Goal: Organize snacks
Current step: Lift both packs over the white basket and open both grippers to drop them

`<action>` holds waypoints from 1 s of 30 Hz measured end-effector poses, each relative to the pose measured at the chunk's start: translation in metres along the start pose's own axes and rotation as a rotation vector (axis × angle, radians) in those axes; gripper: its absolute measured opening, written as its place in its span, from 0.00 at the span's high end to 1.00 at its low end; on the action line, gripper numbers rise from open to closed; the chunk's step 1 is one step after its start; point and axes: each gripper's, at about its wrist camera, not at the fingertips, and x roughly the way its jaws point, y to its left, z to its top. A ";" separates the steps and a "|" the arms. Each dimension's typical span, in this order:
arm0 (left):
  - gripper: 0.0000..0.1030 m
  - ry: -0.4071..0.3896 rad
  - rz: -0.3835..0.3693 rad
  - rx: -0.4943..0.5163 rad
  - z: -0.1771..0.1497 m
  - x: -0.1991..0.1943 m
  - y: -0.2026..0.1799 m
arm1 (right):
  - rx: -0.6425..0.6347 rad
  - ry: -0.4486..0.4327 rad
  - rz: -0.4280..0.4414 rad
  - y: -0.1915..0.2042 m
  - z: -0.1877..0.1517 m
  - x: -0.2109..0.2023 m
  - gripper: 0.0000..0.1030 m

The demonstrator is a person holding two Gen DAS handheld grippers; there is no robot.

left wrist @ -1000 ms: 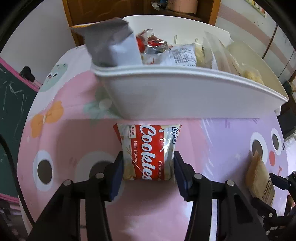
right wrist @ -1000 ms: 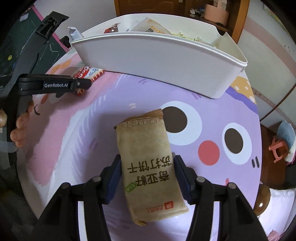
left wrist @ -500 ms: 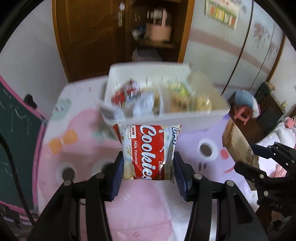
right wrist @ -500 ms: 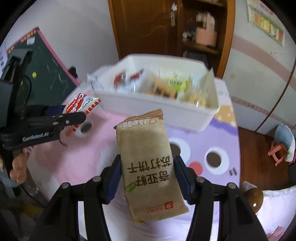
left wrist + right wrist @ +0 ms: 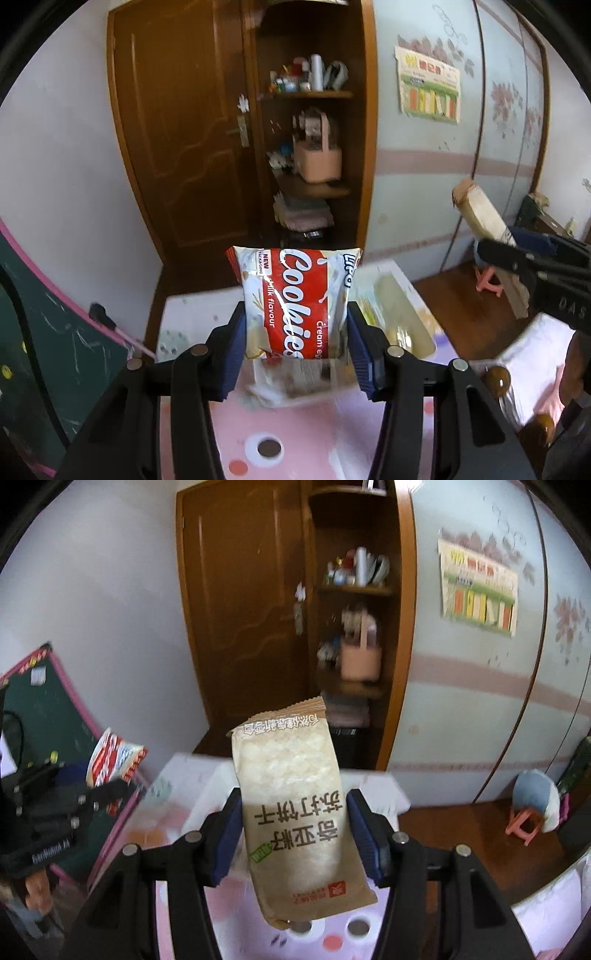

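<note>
Both packets, on the pink table mat a second ago, are now raised high above the white bin [image 5: 402,314]. The left gripper [image 5: 295,338] is clenched on the red cookie packet [image 5: 295,306]; the right gripper [image 5: 293,823] is clamped on the brown cracker packet [image 5: 295,812]. Each packet is best lowered over its matching compartment, and release is best withheld until it is inside the rim.

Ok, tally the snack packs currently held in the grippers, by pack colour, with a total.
Red and white cookie pack: 1, clamped in the left gripper
Tan cracker pack: 1, clamped in the right gripper
Total: 2 packs held. The white bin below is too blurred to count its contents.
</note>
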 end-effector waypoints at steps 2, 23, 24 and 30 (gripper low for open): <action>0.52 -0.002 0.001 -0.006 0.018 0.006 0.002 | -0.013 -0.014 -0.038 0.000 0.024 0.008 0.46; 0.52 0.230 0.087 -0.073 0.016 0.205 0.019 | 0.070 0.276 -0.089 -0.006 0.000 0.186 0.46; 0.52 0.238 0.085 -0.075 0.014 0.211 0.019 | 0.071 0.283 -0.088 -0.005 -0.002 0.188 0.46; 0.43 0.278 0.088 -0.059 0.004 0.230 0.017 | 0.092 0.332 -0.074 -0.007 -0.010 0.204 0.45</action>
